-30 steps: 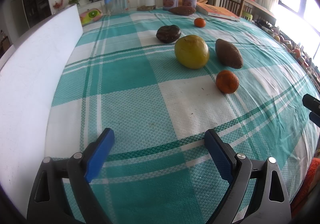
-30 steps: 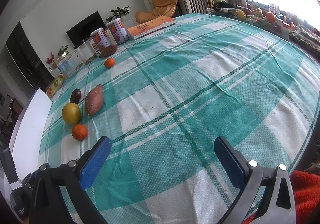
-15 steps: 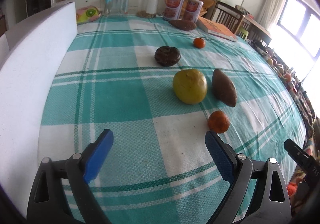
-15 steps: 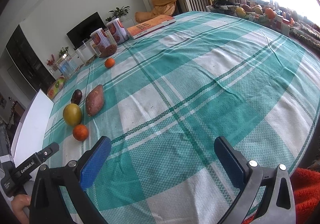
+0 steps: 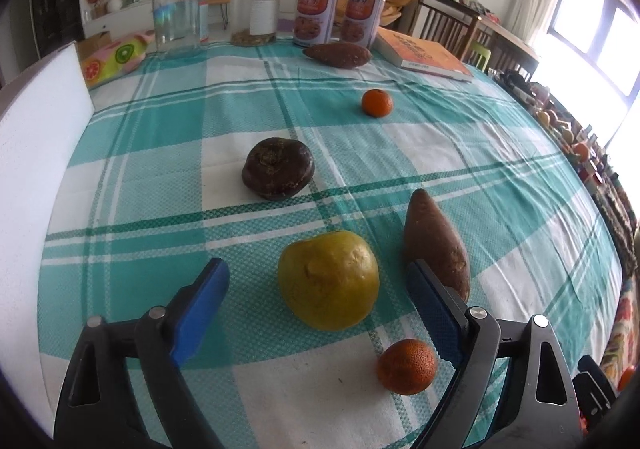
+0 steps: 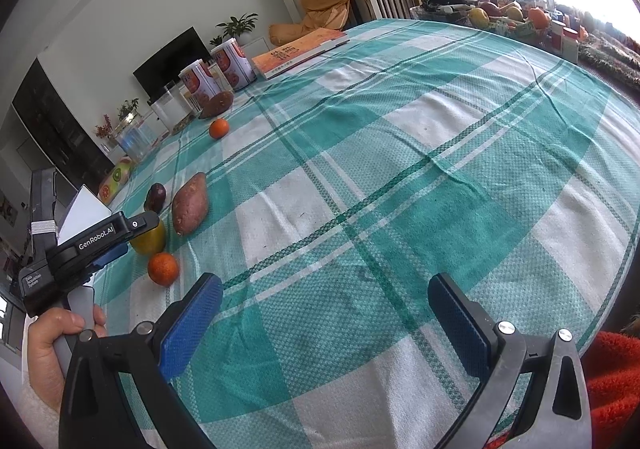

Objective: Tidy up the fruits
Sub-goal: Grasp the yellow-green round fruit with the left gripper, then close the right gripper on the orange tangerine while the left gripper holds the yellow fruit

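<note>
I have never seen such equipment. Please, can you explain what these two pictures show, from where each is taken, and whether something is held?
A person holds one hand tool with two jaws in each hand; a camera on each looks forward past its blue pads. In the left picture the left gripper has the yellow-green fruit between its open jaws, which have just been closing, not yet touching it. Nearby on the checked tablecloth lie a small orange, a sweet potato and a dark fruit. In the right picture the right gripper is open and empty.
</note>
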